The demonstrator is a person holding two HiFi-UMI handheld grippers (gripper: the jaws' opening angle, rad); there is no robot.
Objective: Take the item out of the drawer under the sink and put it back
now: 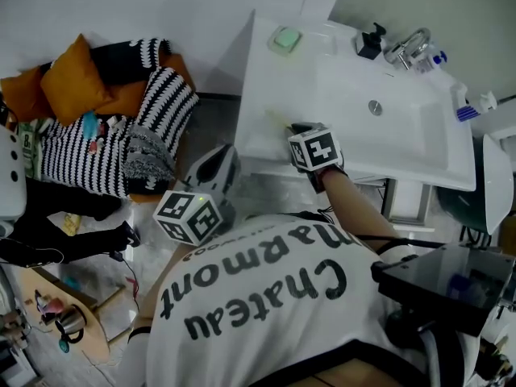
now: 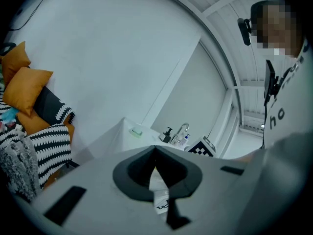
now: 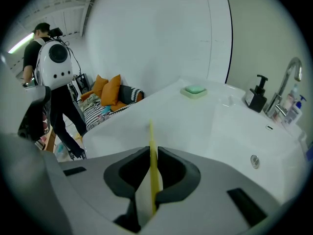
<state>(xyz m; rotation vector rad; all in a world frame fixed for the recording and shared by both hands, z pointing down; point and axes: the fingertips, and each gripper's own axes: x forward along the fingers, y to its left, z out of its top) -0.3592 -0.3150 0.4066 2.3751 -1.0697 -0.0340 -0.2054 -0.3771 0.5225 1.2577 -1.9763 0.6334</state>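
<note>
Right gripper (image 3: 153, 155) clamps thin yellow sheet-like item (image 3: 151, 137) edge-on, jaws nearly together, item poised over sink (image 3: 230, 131) counter edge. Left gripper (image 2: 156, 156) closed, empty. Risk: narrow pinch on slim item; tilt while lowering toward drawer could let it slip or bend.

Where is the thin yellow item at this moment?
In the right gripper view the thin yellow item stands edge-on, clamped in the right gripper, over the near edge of the white sink.
</note>
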